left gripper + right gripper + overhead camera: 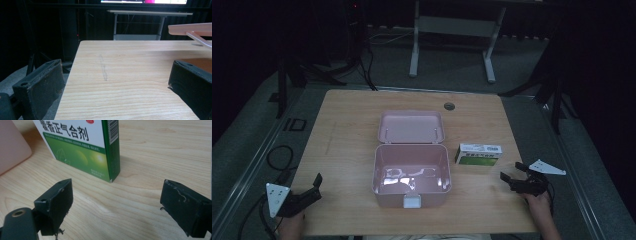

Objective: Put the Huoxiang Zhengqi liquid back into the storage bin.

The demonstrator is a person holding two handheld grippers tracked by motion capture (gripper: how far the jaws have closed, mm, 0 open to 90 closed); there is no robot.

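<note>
Right gripper view: right gripper (pixel 117 207) wide open, empty, medicine box (pixel 82 147) at 12 o'clock on the table (pixel 150 157). It stands on edge, so a clumsy nudge could tip it over. Left gripper (pixel 112 85) open, idle.

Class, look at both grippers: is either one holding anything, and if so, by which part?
Nothing is held. The left gripper and right gripper are both open; the carton lies untouched ahead of the right one.
</note>
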